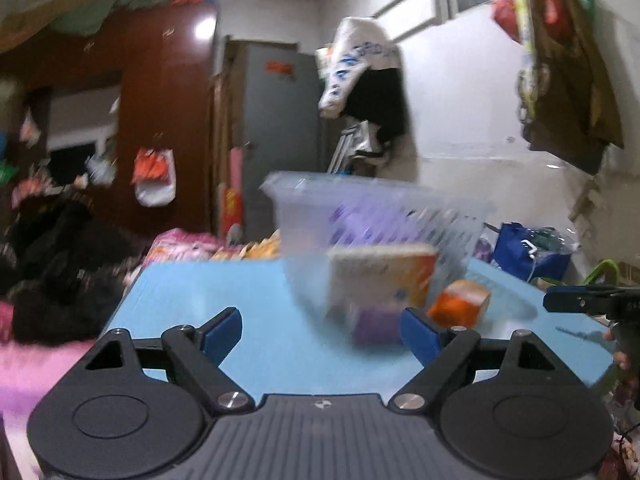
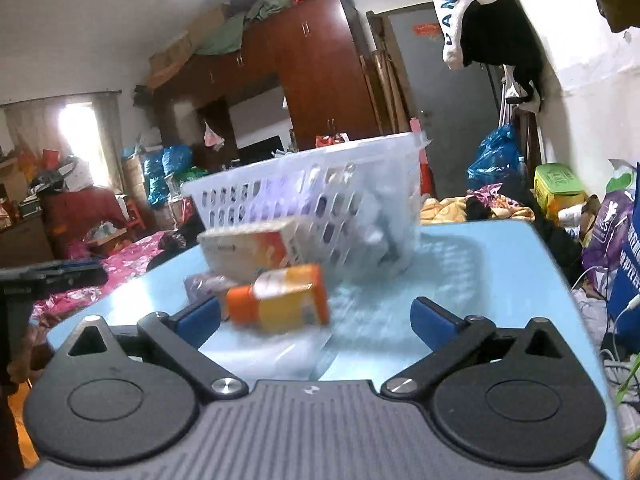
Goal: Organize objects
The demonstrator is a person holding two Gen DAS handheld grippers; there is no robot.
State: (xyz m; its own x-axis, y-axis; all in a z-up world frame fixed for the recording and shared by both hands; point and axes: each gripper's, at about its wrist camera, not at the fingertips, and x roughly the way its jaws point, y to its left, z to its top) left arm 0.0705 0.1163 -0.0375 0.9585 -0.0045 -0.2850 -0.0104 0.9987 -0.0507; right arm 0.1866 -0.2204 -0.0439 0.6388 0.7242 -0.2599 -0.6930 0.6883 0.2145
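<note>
A translucent white perforated basket stands on the light blue table. A white and orange box leans against its front. An orange and yellow box and a purple packet lie beside it. My left gripper is open just short of the purple packet. My right gripper is open, with the orange and yellow box just ahead, near its left finger. The right gripper also shows at the right edge of the left wrist view.
A clear plastic bag lies on the table under my right gripper. A bed with pink covers lies left of the table. Bags and clutter stand to its right. A brown wardrobe and a grey door stand behind.
</note>
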